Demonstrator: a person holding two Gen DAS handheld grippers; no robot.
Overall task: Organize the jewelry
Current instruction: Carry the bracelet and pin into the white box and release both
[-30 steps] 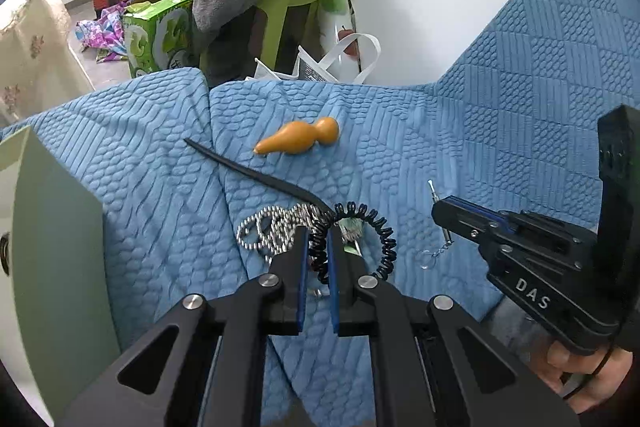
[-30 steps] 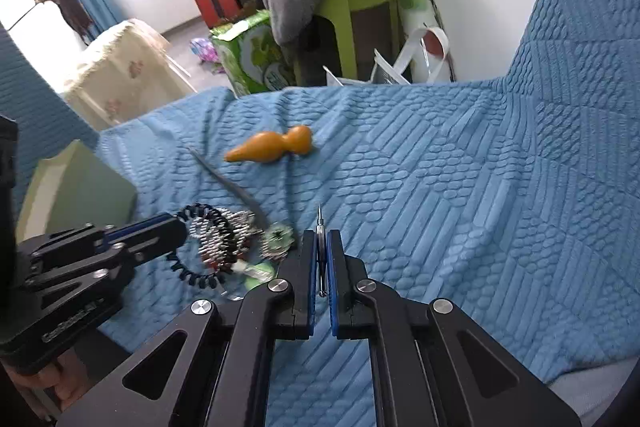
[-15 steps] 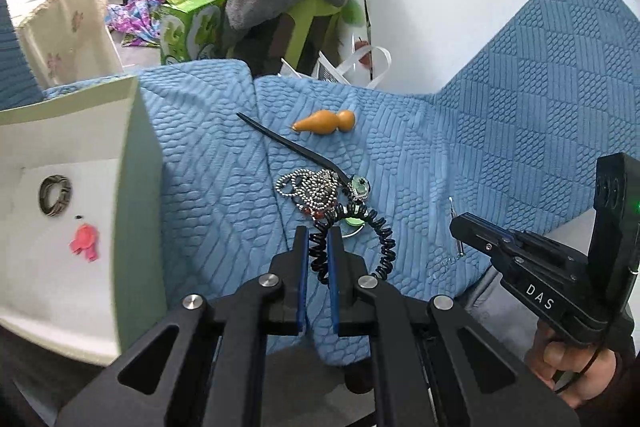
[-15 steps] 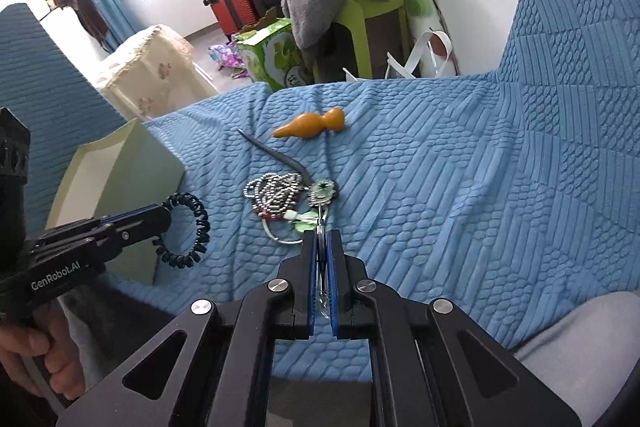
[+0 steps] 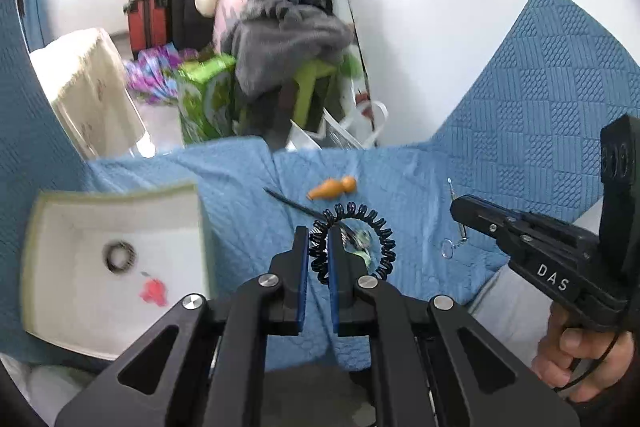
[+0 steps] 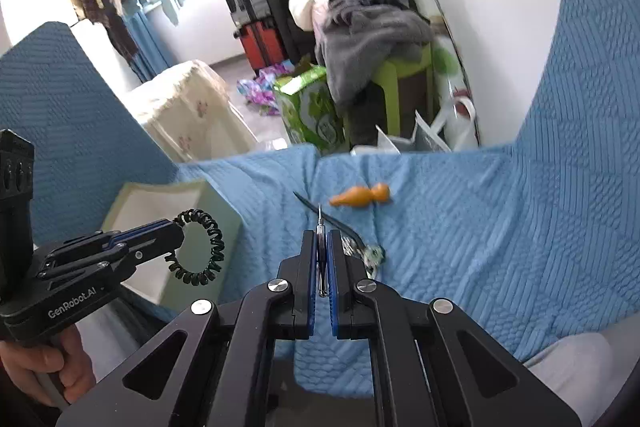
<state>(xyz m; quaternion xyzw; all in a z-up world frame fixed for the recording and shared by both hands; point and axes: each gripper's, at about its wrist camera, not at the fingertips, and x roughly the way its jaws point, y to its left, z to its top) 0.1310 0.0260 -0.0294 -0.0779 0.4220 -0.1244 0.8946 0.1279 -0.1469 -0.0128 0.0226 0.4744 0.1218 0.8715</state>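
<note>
The left gripper point(image 5: 318, 259) pinches a black spiral coil bracelet point(image 5: 352, 241), its blue pads closed on the coil's near-left arc so the loop stands free ahead of the fingertips. The right gripper point(image 6: 322, 259) is pressed tight on a thin silver pin-like piece point(image 6: 320, 247), possibly an earring or hairpin; in the left view a small ring point(image 5: 448, 249) dangles from it on a short chain. Both pieces hang clear of the blue quilted cover point(image 6: 460, 227).

The open pale-green jewelry box point(image 5: 112, 195) sits at about nine o'clock from the left gripper. It already holds a dark ring point(image 5: 119, 255) and a small pink item point(image 5: 153, 291). On the cover, at twelve o'clock from both grippers, lie an orange gourd-shaped charm point(image 5: 331, 188), a thin dark stick point(image 6: 320, 214) and a tangle of beaded chain with a green pendant point(image 6: 374, 254), partly hidden behind the fingers.

The step in hand looks like carrying each piece to the box. To do it well, the left hand would best swing toward nine o'clock, bring the coil over bare white lining away from the ring, and lower it before letting go. The right should keep its firm squeeze, since the slim pin could slip or pivot, and wait its turn rather than crowd the box.

Legible writing: "DAS" point(image 5: 553, 277) on the right gripper's body, "GenRobot.AI" point(image 6: 72, 304) on the left's.
</note>
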